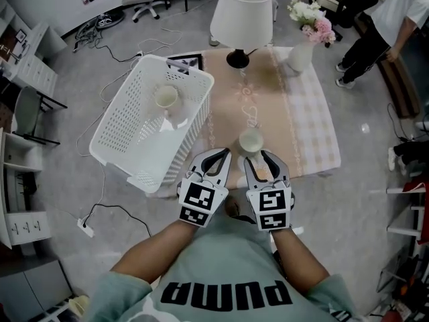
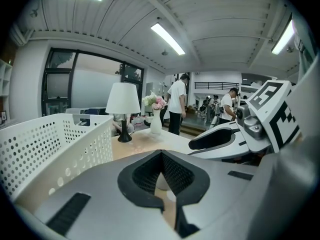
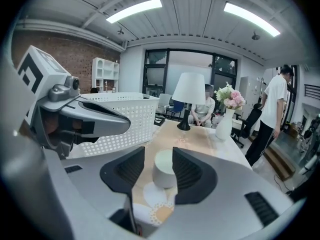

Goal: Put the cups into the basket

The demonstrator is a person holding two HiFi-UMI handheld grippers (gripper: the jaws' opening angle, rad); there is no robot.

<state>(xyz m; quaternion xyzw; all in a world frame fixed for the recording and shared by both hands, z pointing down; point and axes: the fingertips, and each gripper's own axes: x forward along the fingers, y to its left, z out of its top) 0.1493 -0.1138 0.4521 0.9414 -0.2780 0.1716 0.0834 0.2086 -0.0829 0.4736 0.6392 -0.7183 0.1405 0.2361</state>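
Observation:
A white cup stands upright on the tan table runner, near the table's front edge. In the right gripper view the cup sits between the spread jaws of my right gripper, with a gap at the left pad. Seen from the head camera, my right gripper is just behind it. My left gripper hovers beside it, and its jaws meet with nothing between them. The white perforated basket stands tilted at the table's left and holds another cup.
A white table lamp and a vase of flowers stand at the far end of the table. A person is on the floor at the far right. Cables trail on the floor left of the basket.

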